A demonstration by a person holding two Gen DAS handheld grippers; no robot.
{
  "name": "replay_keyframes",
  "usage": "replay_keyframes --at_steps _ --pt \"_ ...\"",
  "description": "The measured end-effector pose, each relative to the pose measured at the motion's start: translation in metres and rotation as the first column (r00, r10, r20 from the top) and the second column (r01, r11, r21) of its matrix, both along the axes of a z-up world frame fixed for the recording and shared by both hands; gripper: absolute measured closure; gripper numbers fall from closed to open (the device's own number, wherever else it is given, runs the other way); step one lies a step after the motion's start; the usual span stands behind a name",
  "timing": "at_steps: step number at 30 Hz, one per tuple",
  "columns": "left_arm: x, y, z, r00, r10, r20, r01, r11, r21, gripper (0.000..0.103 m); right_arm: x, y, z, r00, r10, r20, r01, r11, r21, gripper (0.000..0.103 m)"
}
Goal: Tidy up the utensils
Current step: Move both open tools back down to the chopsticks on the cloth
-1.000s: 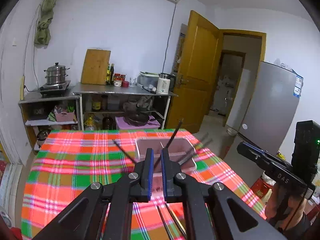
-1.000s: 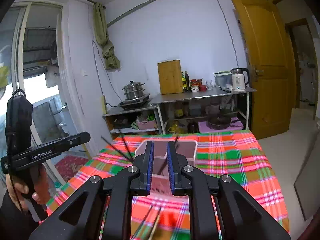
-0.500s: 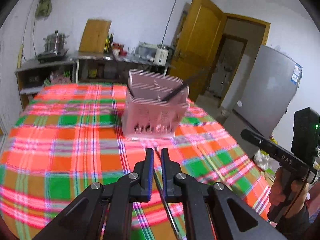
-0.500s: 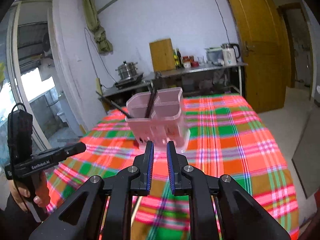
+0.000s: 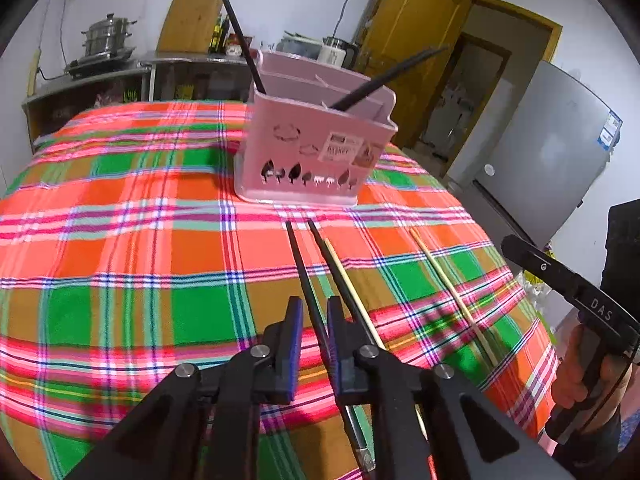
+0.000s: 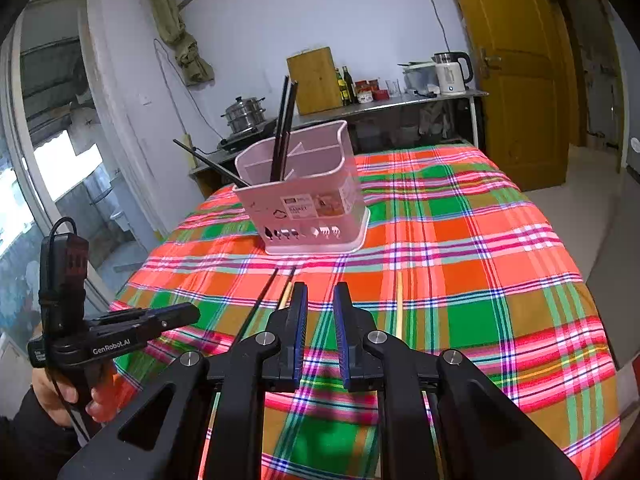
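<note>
A pink utensil holder [image 5: 316, 148] stands on the plaid tablecloth [image 5: 120, 208] with black chopsticks [image 5: 240, 36] sticking out; it also shows in the right wrist view [image 6: 308, 200]. Two black chopsticks [image 5: 304, 276] and two pale wooden chopsticks [image 5: 448, 288] lie on the cloth in front of it. My left gripper [image 5: 314, 312] hovers low over them, fingers narrowly apart with a black chopstick lying between them, not clamped. My right gripper [image 6: 320, 300] is narrowly open and empty, above the cloth between a black chopstick [image 6: 260, 300] and a wooden one [image 6: 399, 304].
A counter [image 6: 400, 100] with a kettle, bottles, cutting board and steamer pot stands behind the table. A yellow door [image 6: 516, 60] is at the right. A grey fridge [image 5: 548, 140] stands to the right of the table. The table's edges fall off left and right.
Both grippers have dropped from high above the holder to low over the near part of the cloth, close to the lying chopsticks. The jaws have opened slightly.
</note>
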State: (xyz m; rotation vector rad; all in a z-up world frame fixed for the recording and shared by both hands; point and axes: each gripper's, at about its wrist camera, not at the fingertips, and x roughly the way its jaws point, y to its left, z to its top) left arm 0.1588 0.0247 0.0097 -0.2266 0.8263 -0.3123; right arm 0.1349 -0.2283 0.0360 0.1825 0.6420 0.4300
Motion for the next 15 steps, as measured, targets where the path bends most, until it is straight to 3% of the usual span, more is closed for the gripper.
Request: replay_keyframes --at_steps 11,15 --pt "0.009 -0.021 -0.007 0.999 -0.043 -0.027 0.042 0.999 -0.023 0.088 0.015 -0.013 -0.025 0.996 -0.06 -0.064 0.057 0.997 -0.057 0.09" --pt "0.016 -0.03 -0.009 0.999 -0.041 -0.031 0.041 0.999 0.009 0.088 0.019 -0.015 -0.032 0.994 -0.07 -0.086 0.064 0.995 -0.073 0.09"
